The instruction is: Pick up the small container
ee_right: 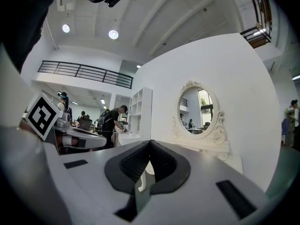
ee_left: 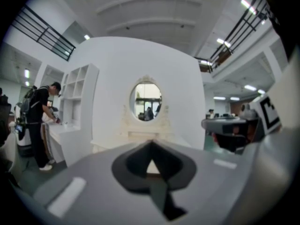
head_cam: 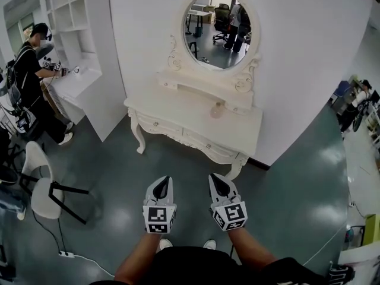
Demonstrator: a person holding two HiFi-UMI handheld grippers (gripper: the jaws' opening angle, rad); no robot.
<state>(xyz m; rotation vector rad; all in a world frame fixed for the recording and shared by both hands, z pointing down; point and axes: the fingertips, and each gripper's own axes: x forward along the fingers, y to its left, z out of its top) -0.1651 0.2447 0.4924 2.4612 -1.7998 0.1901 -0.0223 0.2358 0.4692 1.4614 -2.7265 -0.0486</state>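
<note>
Well, the left gripper (head_cam: pixel 164 181) and right gripper (head_cam: pixel 214 179) are both shut and empty, presumably just carried for the approach, well apart from the ornate white dressing table (head_cam: pixel 172 110) where what looks like the small beige container (head_cam: pixel 218 109) sits.

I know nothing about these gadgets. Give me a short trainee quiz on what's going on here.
1. Where does the container stand?
A. on the table, below the mirror
B. under the table
C. hanging on the mirror
2. True or false: the left gripper and the right gripper each hold something.
3. Fill in: both grippers' jaws are ____.

Key: 1 A. 2 False: both are empty and well short of the table. 3 shut.
</note>
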